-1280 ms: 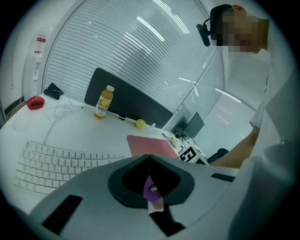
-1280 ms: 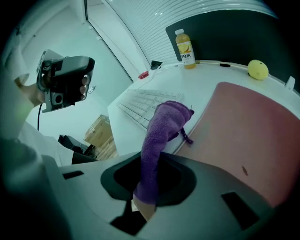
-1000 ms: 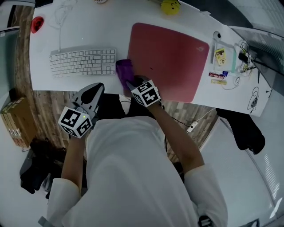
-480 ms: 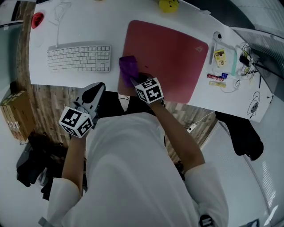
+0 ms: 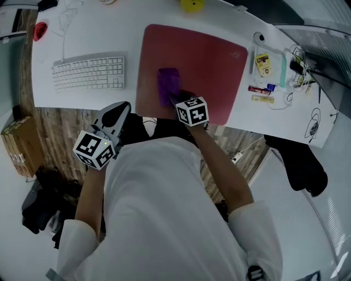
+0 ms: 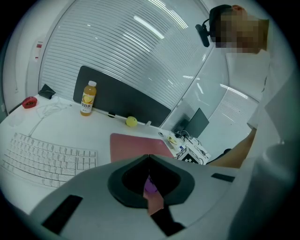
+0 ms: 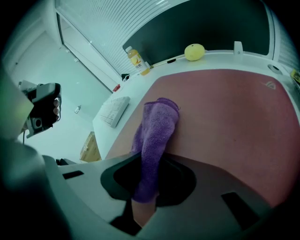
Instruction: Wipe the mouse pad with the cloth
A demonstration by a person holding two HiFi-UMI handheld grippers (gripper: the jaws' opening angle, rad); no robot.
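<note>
The red mouse pad (image 5: 203,60) lies on the white desk (image 5: 98,33), right of the keyboard. A purple cloth (image 5: 168,84) rests on the pad's front-left part. My right gripper (image 5: 175,99) is shut on the cloth's near end, at the pad's front edge. In the right gripper view the cloth (image 7: 157,126) runs from between the jaws out over the pad (image 7: 225,112). My left gripper (image 5: 119,108) hangs off the desk's front edge, below the keyboard, shut and holding nothing. Its tips meet in the left gripper view (image 6: 149,157).
A white keyboard (image 5: 88,72) lies left of the pad. A yellow ball (image 5: 191,5) and an orange-drink bottle (image 6: 86,98) stand at the desk's back. Small packets and cables (image 5: 269,82) lie right of the pad. A red object (image 5: 39,30) sits far left.
My right gripper has dragged the cloth rightward, from the pad's left edge beside the keyboard onto the pad. The left gripper has stayed where it was.
</note>
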